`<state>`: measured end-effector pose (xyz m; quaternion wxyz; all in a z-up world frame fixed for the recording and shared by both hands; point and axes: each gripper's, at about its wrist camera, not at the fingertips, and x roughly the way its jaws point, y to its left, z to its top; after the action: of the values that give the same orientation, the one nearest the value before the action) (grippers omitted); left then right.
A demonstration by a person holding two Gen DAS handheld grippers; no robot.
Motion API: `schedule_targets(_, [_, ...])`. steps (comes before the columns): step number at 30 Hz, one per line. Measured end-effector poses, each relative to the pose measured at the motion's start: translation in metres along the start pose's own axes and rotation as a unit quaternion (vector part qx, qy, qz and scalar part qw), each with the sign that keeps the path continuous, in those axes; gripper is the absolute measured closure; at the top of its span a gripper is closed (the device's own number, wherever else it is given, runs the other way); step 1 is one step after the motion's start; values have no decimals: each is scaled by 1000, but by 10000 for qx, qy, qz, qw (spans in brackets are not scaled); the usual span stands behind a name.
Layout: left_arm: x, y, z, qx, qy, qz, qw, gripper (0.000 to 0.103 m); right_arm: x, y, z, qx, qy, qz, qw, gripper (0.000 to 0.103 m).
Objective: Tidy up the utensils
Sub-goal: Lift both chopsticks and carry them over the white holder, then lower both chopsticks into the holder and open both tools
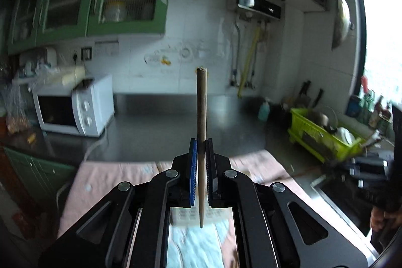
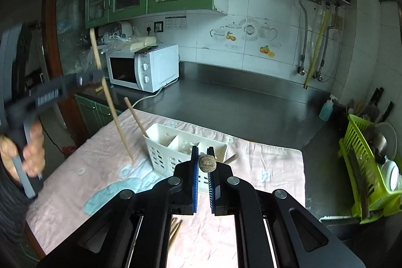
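My left gripper (image 1: 201, 146) is shut on a wooden chopstick (image 1: 201, 102) that stands upright between its pads, raised above the pink cloth (image 1: 105, 177). The right wrist view shows the same left gripper (image 2: 99, 78) at the left, a person's hand (image 2: 32, 150) on its handle, with its chopstick (image 2: 113, 114) slanting down towards the cloth. My right gripper (image 2: 203, 155) is shut on a wooden utensil (image 2: 207, 163), of which only a rounded speckled end shows. Just beyond it stands a white compartmented utensil holder (image 2: 160, 140) with one chopstick (image 2: 135, 117) leaning in its left compartment.
The pink cloth (image 2: 263, 167) covers the near part of a steel counter (image 2: 238, 102). A white microwave (image 2: 144, 67) stands at the back left, a soap bottle (image 2: 326, 108) and a green dish rack (image 2: 364, 167) at the right. More chopsticks (image 2: 176, 227) lie under my right gripper.
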<state>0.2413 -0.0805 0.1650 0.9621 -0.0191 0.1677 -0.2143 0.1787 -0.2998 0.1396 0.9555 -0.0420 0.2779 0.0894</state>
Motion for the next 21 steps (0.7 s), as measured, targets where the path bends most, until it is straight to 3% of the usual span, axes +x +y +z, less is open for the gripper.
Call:
schedule_targets(5, [25,5,24,-80,-221,220,9995,98,23,-8,6,-57,142,-52,9999,96])
schedule_targets(11, [59,17,25,-237,-262,402,9986,98,47,-14,5,-101,305,-57,9995,96])
schedule_targets(21, [105,35,-6,-421,320,471,9975,97,82,-9,-4,-175,684,14,9975,96])
